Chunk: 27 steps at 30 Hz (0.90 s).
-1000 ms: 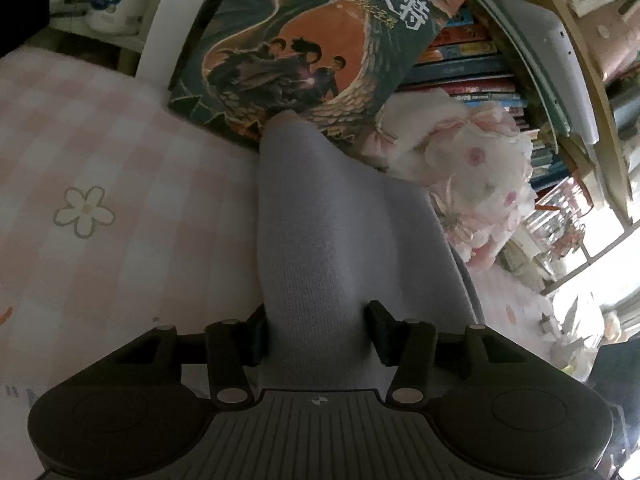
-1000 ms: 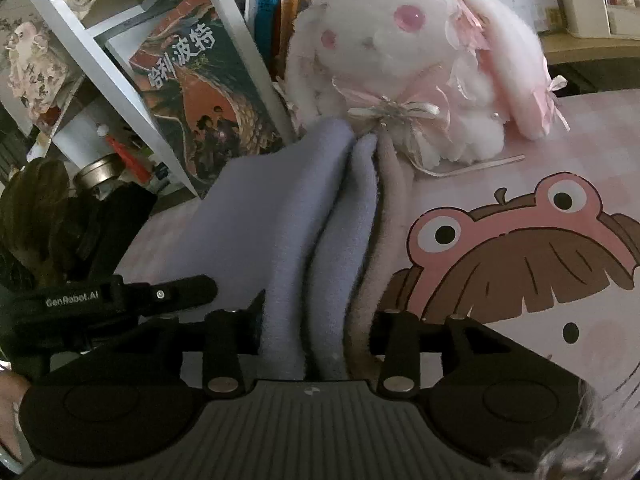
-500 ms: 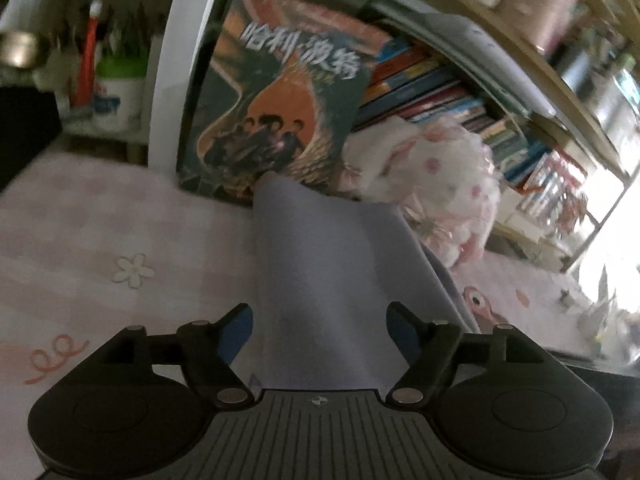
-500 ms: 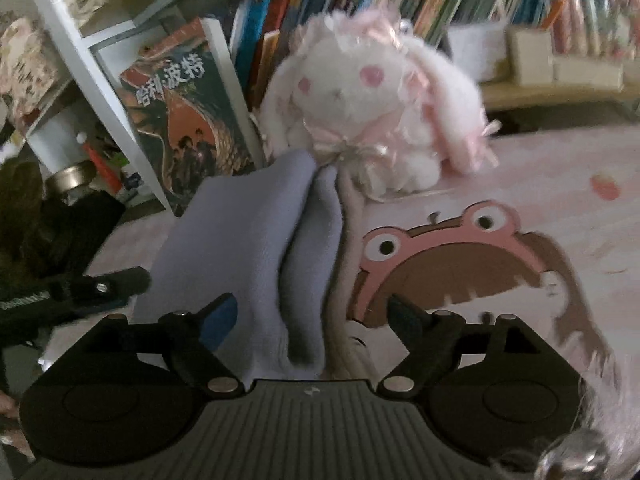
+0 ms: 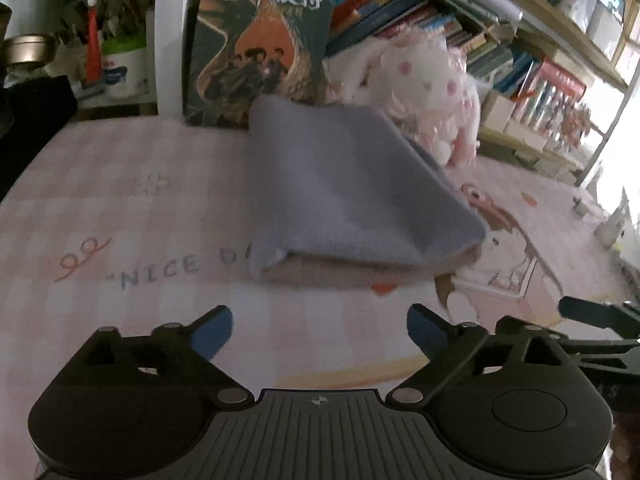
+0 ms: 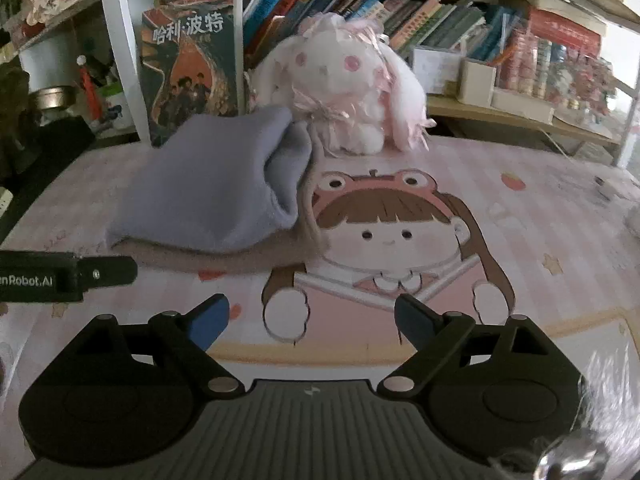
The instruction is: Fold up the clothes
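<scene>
**Both grippers let go of the folded cloth**

A second ago each gripper pinched the soft lavender fleece garment (image 5: 352, 196); now both have pulled back and it lies folded on the pink checked cartoon-print table cover (image 5: 132, 208), against the upright dragon-cover book (image 5: 260, 36) and the white-and-pink plush rabbit (image 6: 344, 88). The left gripper (image 5: 319, 330) is opening its jaws with nothing between them, as is the right gripper (image 6: 311, 318). Bookshelves (image 6: 400, 12) line the back. Only the right view shows the whole printed cartoon girl (image 6: 384, 232); only the left shows "NICE" lettering (image 5: 160, 272).
</scene>
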Tool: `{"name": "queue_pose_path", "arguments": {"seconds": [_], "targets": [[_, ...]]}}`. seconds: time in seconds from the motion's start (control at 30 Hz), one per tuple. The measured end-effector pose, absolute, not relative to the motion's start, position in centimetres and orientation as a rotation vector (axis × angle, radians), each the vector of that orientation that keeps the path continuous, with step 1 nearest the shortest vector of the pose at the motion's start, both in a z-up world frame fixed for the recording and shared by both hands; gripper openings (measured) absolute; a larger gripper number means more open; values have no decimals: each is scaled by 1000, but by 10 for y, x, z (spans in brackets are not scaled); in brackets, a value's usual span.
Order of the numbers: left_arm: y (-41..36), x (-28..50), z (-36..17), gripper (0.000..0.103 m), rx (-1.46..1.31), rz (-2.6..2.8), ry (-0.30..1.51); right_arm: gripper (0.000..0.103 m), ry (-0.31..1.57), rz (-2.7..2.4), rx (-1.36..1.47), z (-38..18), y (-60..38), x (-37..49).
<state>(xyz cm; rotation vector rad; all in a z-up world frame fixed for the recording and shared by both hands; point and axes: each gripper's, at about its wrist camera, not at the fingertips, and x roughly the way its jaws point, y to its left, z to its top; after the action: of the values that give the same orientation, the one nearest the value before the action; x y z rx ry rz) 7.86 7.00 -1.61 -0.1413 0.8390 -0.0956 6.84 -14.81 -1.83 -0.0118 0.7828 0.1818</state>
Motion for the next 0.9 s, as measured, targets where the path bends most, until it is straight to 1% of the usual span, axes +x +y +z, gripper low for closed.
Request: {"name": "queue_pose_path", "arguments": {"seconds": [0.17, 0.27, 0.4, 0.57, 0.63, 0.9], "targets": [[68, 62, -15, 97, -112, -57, 816, 90, 790, 150, -27, -19, -144, 52], [69, 51, -14, 97, -133, -37, 797, 94, 781, 141, -49, -18, -140, 43], [68, 38, -12, 99, -126, -3, 753, 94, 792, 129, -32, -18, -138, 35], [66, 31, -9, 99, -76, 7, 765, 94, 775, 88, -12, -15, -135, 25], [67, 29, -7, 99, -72, 18, 762, 99, 772, 81, -10, -14, -134, 22], [65, 28, -6, 100, -56, 16, 764, 101, 783, 55, 1, -17, -135, 21]]}}
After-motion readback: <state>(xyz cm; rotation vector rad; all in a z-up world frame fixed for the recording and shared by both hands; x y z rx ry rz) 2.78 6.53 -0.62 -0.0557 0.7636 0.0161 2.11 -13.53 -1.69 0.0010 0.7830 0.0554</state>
